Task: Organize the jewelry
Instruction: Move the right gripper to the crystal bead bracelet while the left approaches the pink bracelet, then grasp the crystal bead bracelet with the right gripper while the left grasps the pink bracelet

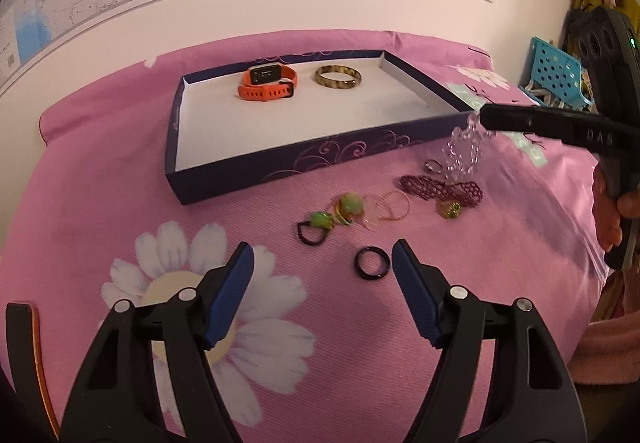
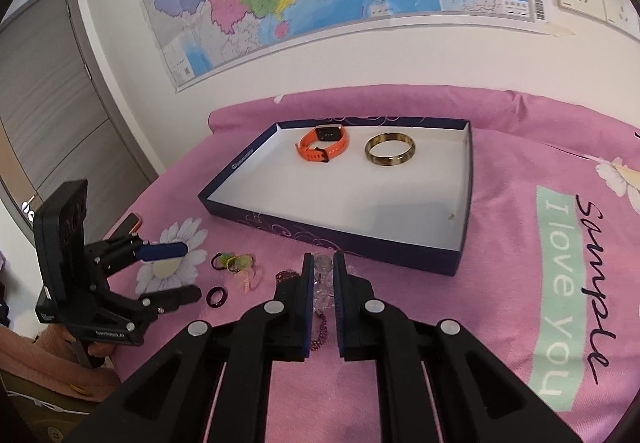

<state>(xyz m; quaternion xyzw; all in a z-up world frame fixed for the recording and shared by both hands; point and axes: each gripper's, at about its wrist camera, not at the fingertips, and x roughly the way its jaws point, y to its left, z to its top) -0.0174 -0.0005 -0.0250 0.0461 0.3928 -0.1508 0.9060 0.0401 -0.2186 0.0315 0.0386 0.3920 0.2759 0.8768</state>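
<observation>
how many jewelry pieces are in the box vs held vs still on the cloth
In the box: 2 (watch, bangle)
Held by the right hand-held gripper: 1 (clear bracelet)
On the cloth: about 7; the small pieces overlap, so this count is rough
Total: about 10

A tray (image 1: 280, 147) lies on the bed (image 1: 100, 203) beyond the left gripper's jaws, holding a watch (image 1: 267, 82) with a bangle (image 1: 338, 76) to its right. Between tray and jaws lie scattered rings and hair ties; one ring (image 1: 372, 262) sits just ahead of the right-hand jaw.
</observation>
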